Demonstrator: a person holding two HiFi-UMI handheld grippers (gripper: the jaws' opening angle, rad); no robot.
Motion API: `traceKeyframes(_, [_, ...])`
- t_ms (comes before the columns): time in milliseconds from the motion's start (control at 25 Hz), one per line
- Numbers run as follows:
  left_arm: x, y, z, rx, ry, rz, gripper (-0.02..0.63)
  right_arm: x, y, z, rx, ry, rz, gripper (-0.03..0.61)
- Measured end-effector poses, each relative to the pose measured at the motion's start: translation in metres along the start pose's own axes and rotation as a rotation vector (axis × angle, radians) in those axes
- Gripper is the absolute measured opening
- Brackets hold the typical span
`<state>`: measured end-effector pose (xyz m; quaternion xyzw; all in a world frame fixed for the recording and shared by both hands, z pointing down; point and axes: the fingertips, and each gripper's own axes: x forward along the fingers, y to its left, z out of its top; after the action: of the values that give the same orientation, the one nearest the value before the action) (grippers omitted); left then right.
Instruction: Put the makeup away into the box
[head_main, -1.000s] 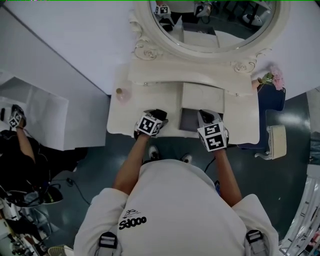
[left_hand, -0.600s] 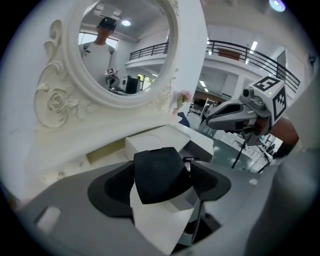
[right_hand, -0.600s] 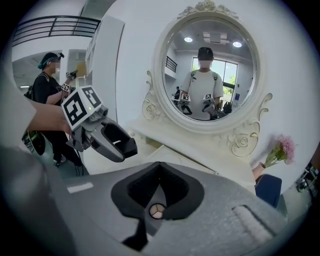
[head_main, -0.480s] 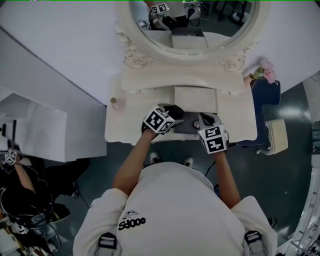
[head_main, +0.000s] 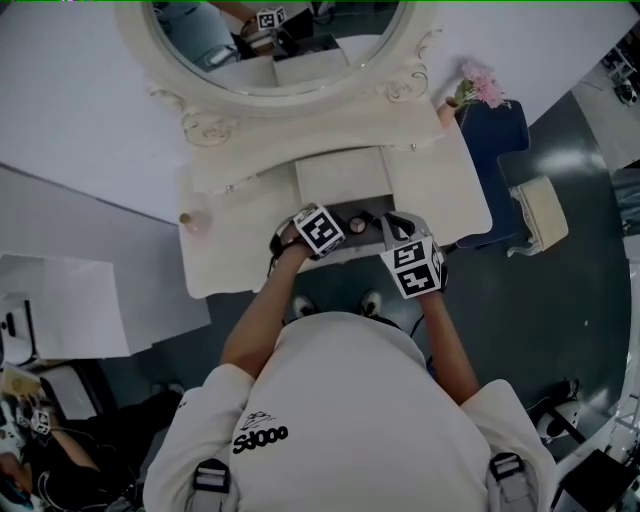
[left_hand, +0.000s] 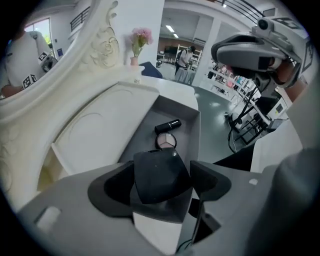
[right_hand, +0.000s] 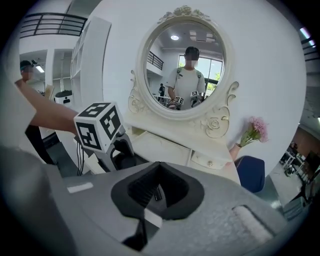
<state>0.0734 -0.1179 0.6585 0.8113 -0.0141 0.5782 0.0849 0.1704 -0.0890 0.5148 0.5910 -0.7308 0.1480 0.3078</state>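
Your left gripper (left_hand: 164, 194) is clamped on a black case (left_hand: 159, 172) (a compact, by the look of it). You hold it over the near end of the grey box (left_hand: 172, 111), likely so it can go down beside the lipstick (left_hand: 167, 125) and round palette (left_hand: 166, 141) already lying inside. Your right gripper (right_hand: 156, 172) is pressed shut on nothing and sits by the front edge of the vanity table (head_main: 450, 200), just beside the box, probably to keep clear of the drop.
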Motion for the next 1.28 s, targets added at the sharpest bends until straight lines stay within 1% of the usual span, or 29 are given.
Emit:
traceKeyframes(160, [0.014,0.008,0.006,0.059,0.054,0.069,0.373,-0.007,-0.013,-0.017,-0.001,0.025,-0.018,0.003])
traceKeyframes(280, [0.020,0.010,0.007,0.070,0.081,0.077,0.373,-0.010,-0.021,-0.025,0.024,0.029,-0.016,0.003])
traceKeyframes(360, [0.026,0.008,0.008,0.061,0.083,0.067,0.373,-0.012,-0.025,-0.030,0.040,0.033,-0.014,0.003])
traceKeyframes(440, [0.031,0.008,0.009,0.047,0.079,0.074,0.370,-0.014,-0.029,-0.033,0.047,0.039,-0.015,0.003])
traceKeyframes(560, [0.034,0.009,0.014,0.041,0.055,0.092,0.373,-0.015,-0.034,-0.037,0.051,0.042,-0.014,0.003])
traceKeyframes(680, [0.032,0.007,0.012,0.030,0.034,0.086,0.374,-0.016,-0.039,-0.040,0.045,0.048,-0.016,0.003])
traceKeyframes(880, [0.022,0.005,0.020,0.025,-0.048,0.070,0.405,-0.012,-0.046,-0.030,0.027,0.036,-0.020,0.003])
traceKeyframes(1000, [0.012,0.006,0.020,0.023,-0.082,0.062,0.407,-0.007,-0.047,-0.018,0.021,0.014,-0.016,0.003])
traceKeyframes(1080, [0.001,0.006,0.020,-0.004,-0.129,0.045,0.388,-0.004,-0.046,-0.006,0.015,-0.006,-0.006,0.003])
traceKeyframes(1160, [-0.020,0.012,0.024,-0.025,-0.202,0.050,0.366,-0.002,-0.044,0.011,-0.003,-0.030,-0.002,0.003])
traceKeyframes(1240, [-0.048,0.023,0.030,-0.049,-0.290,0.081,0.337,0.001,-0.042,0.030,-0.023,-0.059,0.000,0.003])
traceKeyframes(1280, [-0.064,0.030,0.033,-0.063,-0.338,0.103,0.309,0.003,-0.042,0.039,-0.032,-0.075,0.002,0.003])
